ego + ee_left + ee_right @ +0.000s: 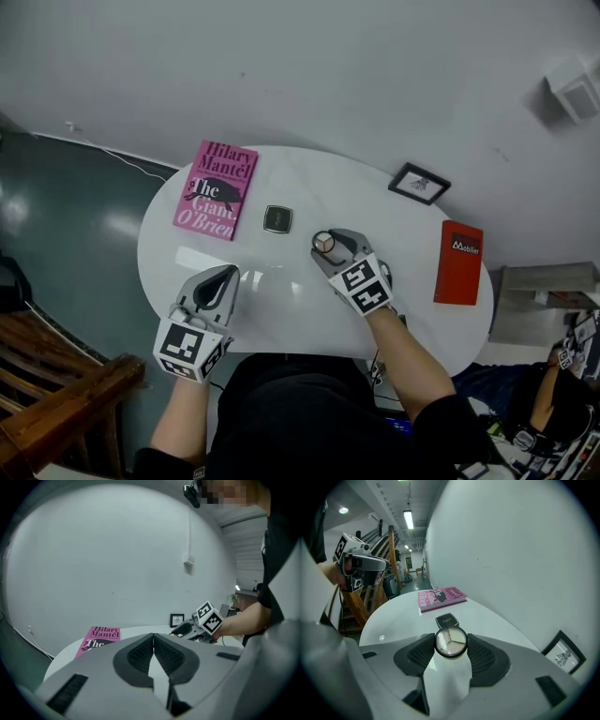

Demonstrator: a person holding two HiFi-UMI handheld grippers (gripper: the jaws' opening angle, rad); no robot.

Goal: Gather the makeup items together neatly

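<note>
1. While the right gripper's jaws are pinching the round compact by its rim, its clear lid is facing up.
2. The square black compact is lying flat on the white counter, straight ahead of those jaws and just short of the pink book.
3. The left gripper is waiting by the counter's near edge, its jaws pressed together on nothing, so the right one is sitting much nearer the square compact.
4. The coming move is probably calling for a short carry forward, setting the round compact beside the square one.
</note>
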